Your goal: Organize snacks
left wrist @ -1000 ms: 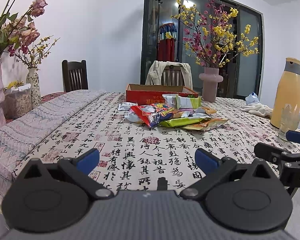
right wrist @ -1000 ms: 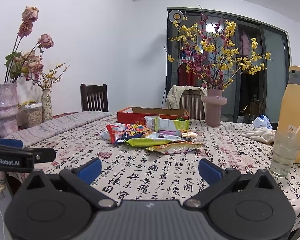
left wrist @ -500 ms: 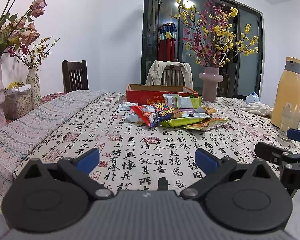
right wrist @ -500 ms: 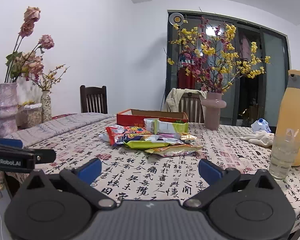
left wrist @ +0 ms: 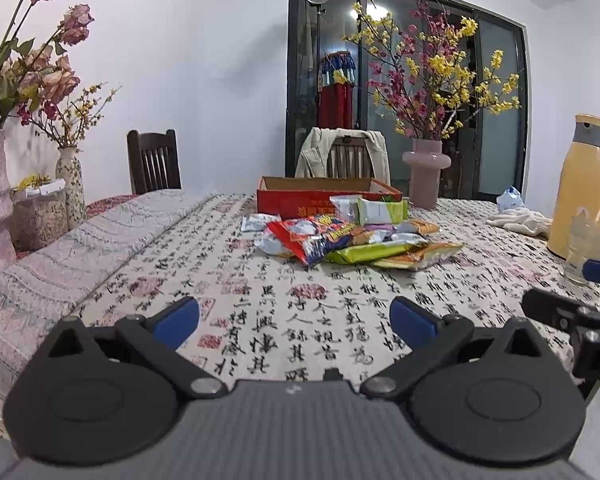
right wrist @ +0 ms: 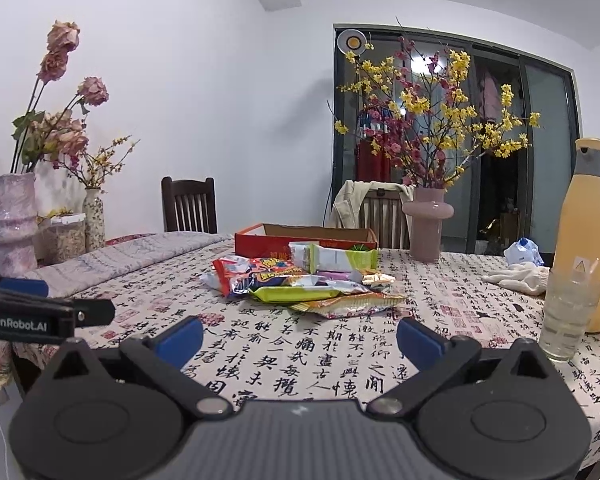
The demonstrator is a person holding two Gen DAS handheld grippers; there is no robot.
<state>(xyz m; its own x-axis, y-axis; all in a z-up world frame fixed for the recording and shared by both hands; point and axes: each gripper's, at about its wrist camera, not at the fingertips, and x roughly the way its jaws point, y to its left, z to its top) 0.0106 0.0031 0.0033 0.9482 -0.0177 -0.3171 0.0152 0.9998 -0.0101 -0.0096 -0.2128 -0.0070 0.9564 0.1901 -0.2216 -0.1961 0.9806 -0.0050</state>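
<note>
Both my left gripper and right gripper spread empty, lining up on the crinkly snack-packet pile before the shallow red cardboard box.

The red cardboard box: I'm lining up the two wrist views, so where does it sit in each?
Left wrist: the red cardboard box sits just above centre, behind the snack packets.
Right wrist: the box sits at centre, again behind the packets.
Shared landmark: the pink vase stands right of the box in both.
</note>
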